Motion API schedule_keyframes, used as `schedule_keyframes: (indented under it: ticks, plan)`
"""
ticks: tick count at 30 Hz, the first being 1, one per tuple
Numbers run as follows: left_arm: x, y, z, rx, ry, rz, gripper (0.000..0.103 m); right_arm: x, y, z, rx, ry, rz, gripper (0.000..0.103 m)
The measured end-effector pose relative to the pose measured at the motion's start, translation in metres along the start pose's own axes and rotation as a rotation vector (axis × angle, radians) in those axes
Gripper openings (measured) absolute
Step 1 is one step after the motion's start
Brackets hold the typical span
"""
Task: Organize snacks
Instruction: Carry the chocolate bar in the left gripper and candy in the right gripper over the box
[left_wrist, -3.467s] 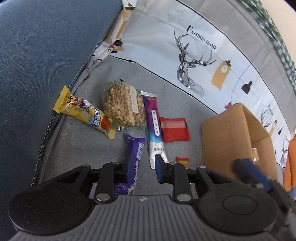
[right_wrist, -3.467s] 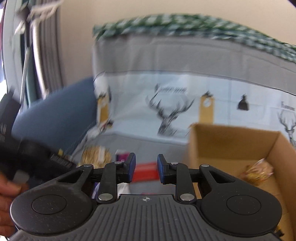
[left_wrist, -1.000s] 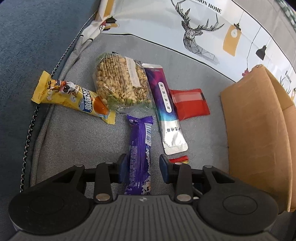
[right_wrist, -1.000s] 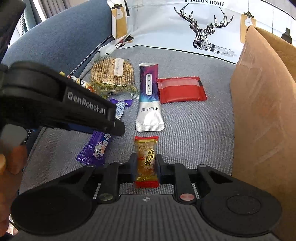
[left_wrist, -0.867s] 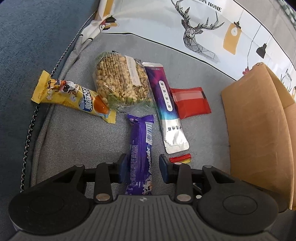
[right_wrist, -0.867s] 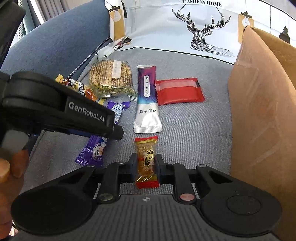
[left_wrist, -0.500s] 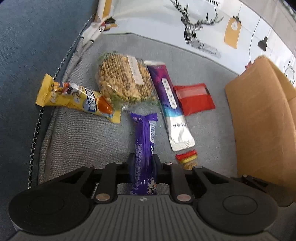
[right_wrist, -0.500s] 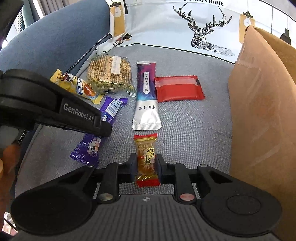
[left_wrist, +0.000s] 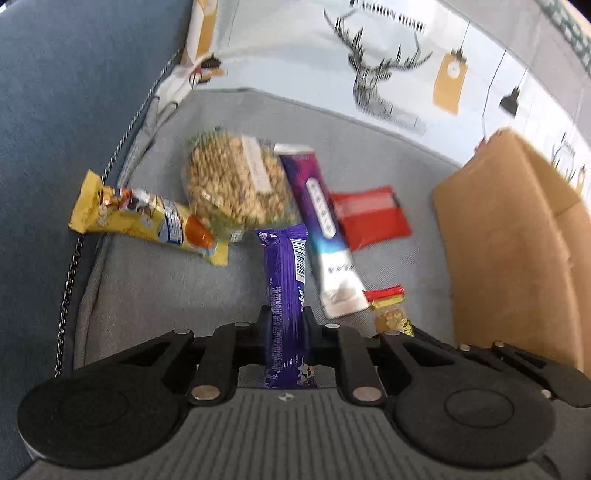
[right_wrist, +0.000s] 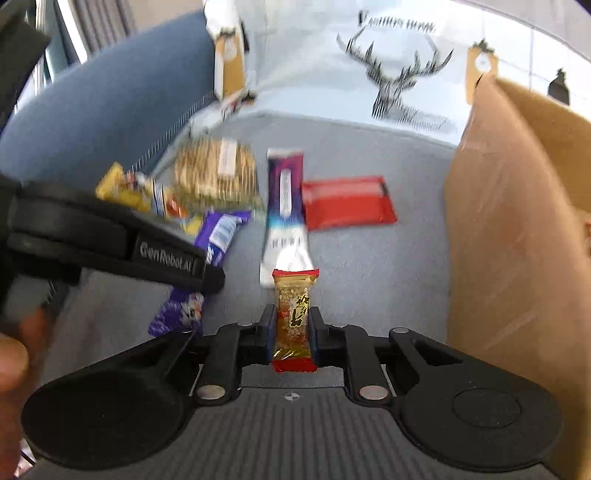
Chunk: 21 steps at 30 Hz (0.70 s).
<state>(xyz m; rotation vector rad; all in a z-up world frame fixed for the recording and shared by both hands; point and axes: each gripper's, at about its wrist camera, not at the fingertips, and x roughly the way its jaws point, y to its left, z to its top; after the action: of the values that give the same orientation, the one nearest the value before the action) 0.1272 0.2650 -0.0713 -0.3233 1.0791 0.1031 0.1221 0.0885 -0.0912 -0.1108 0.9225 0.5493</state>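
1. My left hand-held gripper (left_wrist: 285, 325) is clenching the purple chocolate bar (left_wrist: 286, 291) near its lower end; the bar is running lengthwise between the two fingers and sticking out forward over the grey sofa cushion (left_wrist: 159, 280).
2. My right hand-held gripper (right_wrist: 292, 325) is grasping the small red-and-gold peanut bar (right_wrist: 294, 314); the wrapper is standing up between the fingers, its red top seam pointing forward.
3. In the right wrist view, the left hand-held gripper is appearing as a black arm at the left, with the purple bar hanging across it.
4. Four snacks are lying on the cushion. The yellow bar (left_wrist: 147, 218) is resting at the left edge, by the blue armrest (left_wrist: 66, 110).
5. The round puffed-grain pack (left_wrist: 236, 184) is sitting just beside the yellow bar, and the long purple-and-white sachet (left_wrist: 321, 229) is touching its right side.
6. The red packet (left_wrist: 369, 218) is lying just right of the sachet, partly tucked under its edge.
7. The cardboard box (left_wrist: 509, 251) is standing on the cushion at the right, well apart from the snack group; its near wall is facing me.
8. Both views are showing motion blur, so print on the wrappers is not reading clearly.
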Motion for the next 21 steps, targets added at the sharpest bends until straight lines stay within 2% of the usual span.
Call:
schedule_keyframes:
  ticks: [6,14,21]
  plan:
    - [-0.028,-0.004,0.006,-0.037,-0.118,-0.052,0.016,-0.041,-0.007,0.016,0.031,-0.135,0.024,0.018]
    - [-0.06,-0.021,0.013,-0.057,-0.281,-0.065,0.016,-0.093,-0.026,0.031,0.027,-0.278,0.049,0.018]
    - [-0.086,-0.042,0.014,-0.095,-0.423,-0.07,0.016,-0.133,-0.062,0.032,0.054,-0.394,0.045,0.018]
